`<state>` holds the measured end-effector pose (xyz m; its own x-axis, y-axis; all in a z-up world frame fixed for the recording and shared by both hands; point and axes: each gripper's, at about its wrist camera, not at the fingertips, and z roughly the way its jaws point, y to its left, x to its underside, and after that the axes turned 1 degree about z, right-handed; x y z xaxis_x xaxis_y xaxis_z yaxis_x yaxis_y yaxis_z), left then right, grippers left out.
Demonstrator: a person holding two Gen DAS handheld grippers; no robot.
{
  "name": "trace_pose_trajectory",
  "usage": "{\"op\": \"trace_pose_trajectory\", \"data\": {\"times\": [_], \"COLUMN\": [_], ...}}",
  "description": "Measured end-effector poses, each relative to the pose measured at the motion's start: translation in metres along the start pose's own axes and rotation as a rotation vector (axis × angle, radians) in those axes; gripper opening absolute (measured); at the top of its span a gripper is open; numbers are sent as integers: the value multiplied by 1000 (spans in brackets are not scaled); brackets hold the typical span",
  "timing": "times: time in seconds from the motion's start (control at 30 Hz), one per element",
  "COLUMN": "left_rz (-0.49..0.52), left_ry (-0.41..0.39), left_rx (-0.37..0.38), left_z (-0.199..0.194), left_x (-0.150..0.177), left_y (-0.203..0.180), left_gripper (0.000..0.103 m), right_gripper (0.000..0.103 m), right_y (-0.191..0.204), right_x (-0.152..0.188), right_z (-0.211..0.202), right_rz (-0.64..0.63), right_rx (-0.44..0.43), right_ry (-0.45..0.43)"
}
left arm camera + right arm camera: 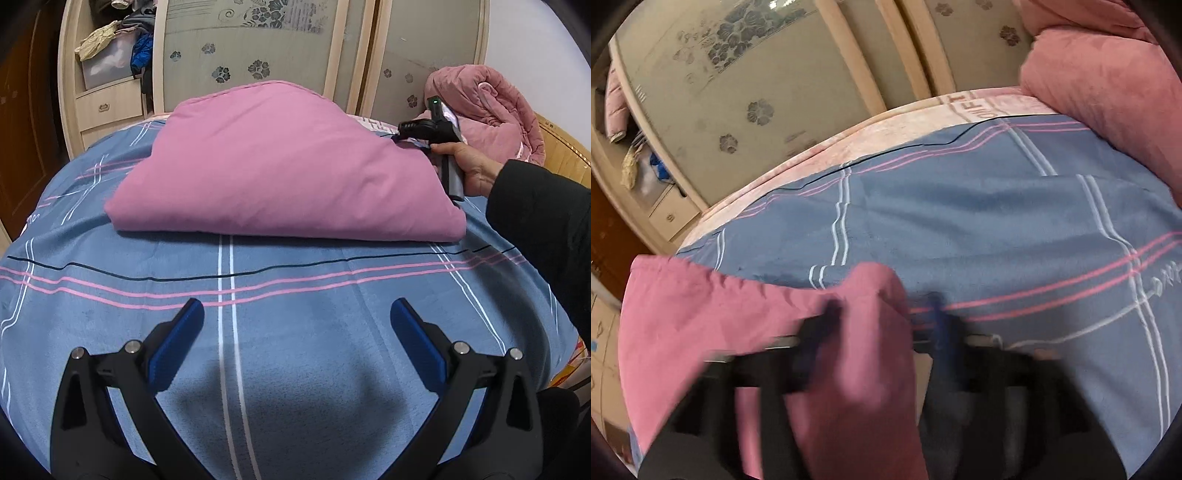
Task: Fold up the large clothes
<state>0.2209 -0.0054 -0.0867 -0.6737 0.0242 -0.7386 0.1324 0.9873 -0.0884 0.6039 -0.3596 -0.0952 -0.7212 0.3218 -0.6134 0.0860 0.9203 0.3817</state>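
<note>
Folded pink cloth (280, 166) lies on the striped bed (295, 280).
Left gripper (295, 325) gapes empty; right gripper (882, 317) straddles the cloth's corner, jaws apart.

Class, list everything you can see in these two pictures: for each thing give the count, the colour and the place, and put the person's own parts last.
Folded cloth: one, pink, middle of the bed.
Bedsheet: one, blue with pink, white and dark stripes, covering the bed.
Quilt: one, pink, bunched at the bed's far right corner.
Wardrobe: one, beige with grey flower doors, behind the bed.
Clothes pile: one, mixed colours, open wardrobe shelf, left.
Left gripper: one, black with blue pads, open above the bedsheet.
Right gripper: one, black, blurred, at the cloth's far right corner, cloth between its fingers.
Hand: one, holding the right gripper's handle.
Sleeve: one, black, right edge.
</note>
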Motion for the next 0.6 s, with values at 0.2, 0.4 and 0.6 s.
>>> {"op": "trace_pose_trajectory", "data": {"times": [0.2,0.4,0.6], "left_rz": [-45,-87,-136], "left_ry": [-20,-54,-63], "left_rx": [9,7,3], "left_z": [-8,-20,-22], "left_x": [-3,-4,-7], "left_y": [6,15,29], "left_gripper": [101,101,101], "right_gripper": [102,102,102], "right_y": [38,203,309], "right_x": [16,70,91], "right_z": [-122,-111,27], "right_rz": [-9,-289,-527], "right_rx": [-18,-23,241], "right_ry": [-342,-282,-133]}}
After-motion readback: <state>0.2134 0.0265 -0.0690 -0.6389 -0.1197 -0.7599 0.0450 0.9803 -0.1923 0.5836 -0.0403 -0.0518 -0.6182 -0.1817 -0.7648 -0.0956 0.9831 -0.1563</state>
